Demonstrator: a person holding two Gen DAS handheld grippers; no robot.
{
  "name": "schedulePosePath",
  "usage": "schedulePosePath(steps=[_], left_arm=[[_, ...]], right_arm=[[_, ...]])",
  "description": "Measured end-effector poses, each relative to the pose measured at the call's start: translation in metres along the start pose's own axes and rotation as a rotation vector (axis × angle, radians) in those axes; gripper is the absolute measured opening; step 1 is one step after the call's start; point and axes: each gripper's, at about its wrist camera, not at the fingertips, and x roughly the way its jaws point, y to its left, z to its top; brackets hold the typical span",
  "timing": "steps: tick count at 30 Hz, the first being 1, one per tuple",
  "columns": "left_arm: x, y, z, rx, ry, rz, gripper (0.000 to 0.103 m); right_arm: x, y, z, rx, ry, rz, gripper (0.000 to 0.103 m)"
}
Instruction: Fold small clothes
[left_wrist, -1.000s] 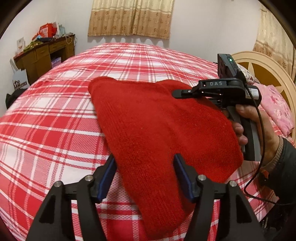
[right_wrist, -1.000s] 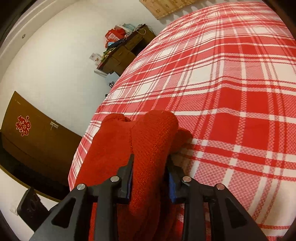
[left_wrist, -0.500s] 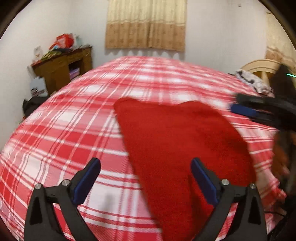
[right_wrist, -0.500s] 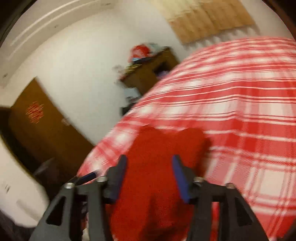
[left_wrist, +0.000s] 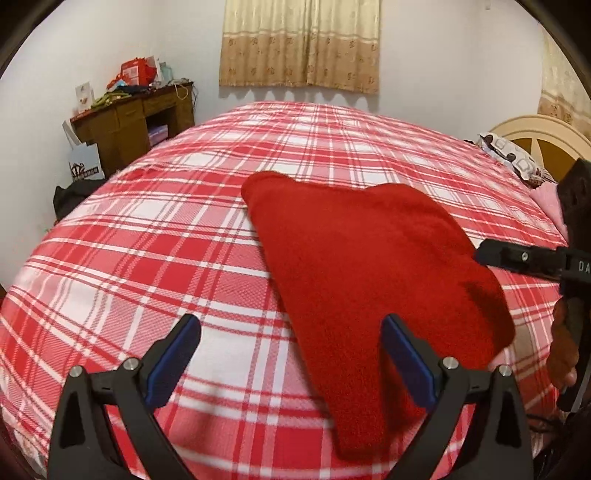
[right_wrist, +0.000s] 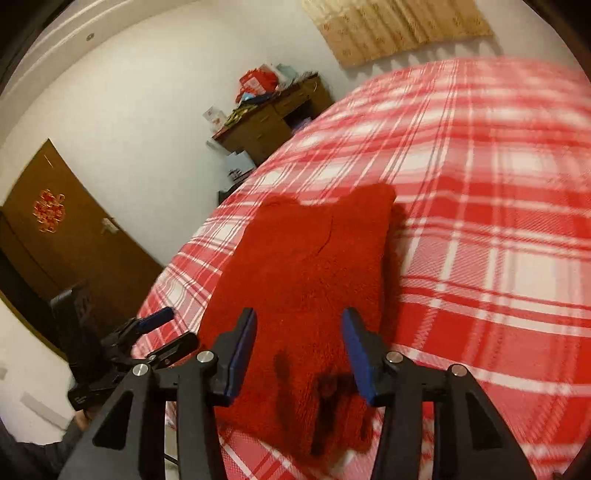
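Two letters, "DA", on right tool (left_wrist: 480, 254)

The left wrist view looks down along its fingers (left_wrist: 291, 354) across the bed (left_wrist: 184, 258) toward the curtain (left_wrist: 299, 40), close over the sweater (left_wrist: 369, 258). The right wrist view faces the desk (right_wrist: 273, 118) and door (right_wrist: 55, 236) at upper left. Both share bed, sweater (right_wrist: 303, 266), desk (left_wrist: 133, 118).

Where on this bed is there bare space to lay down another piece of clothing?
The checked bedspread is bare between the red knitted garment and the wooden desk, and also beyond the garment toward the curtain. It is crowded near the pillows and headboard, where the right gripper hovers.
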Motion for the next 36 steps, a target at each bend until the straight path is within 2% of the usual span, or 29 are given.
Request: schedulePosePath(steps=[2, 5, 8, 11, 17, 36], left_arm=[[-0.011, -0.001, 0.001, 0.006, -0.023, 0.0, 0.1], [-0.026, -0.004, 0.007, 0.014, -0.065, 0.005, 0.101], [-0.04, -0.005, 0.013, 0.008, -0.103, -0.011, 0.102], [-0.05, -0.01, 0.018, 0.019, -0.131, -0.023, 0.103], [-0.059, -0.012, 0.021, 0.027, -0.166, -0.034, 0.103], [-0.064, -0.017, 0.018, 0.037, -0.18, -0.038, 0.103]], right_arm=[[-0.024, 0.019, -0.005, -0.077, -0.084, -0.113, 0.061], [-0.048, 0.041, -0.008, -0.179, -0.174, -0.196, 0.063], [-0.067, 0.056, -0.008, -0.232, -0.233, -0.227, 0.066], [-0.077, 0.062, -0.006, -0.234, -0.267, -0.225, 0.068], [-0.086, 0.068, -0.007, -0.234, -0.27, -0.221, 0.07], [-0.087, 0.081, -0.017, -0.26, -0.26, -0.218, 0.07]])
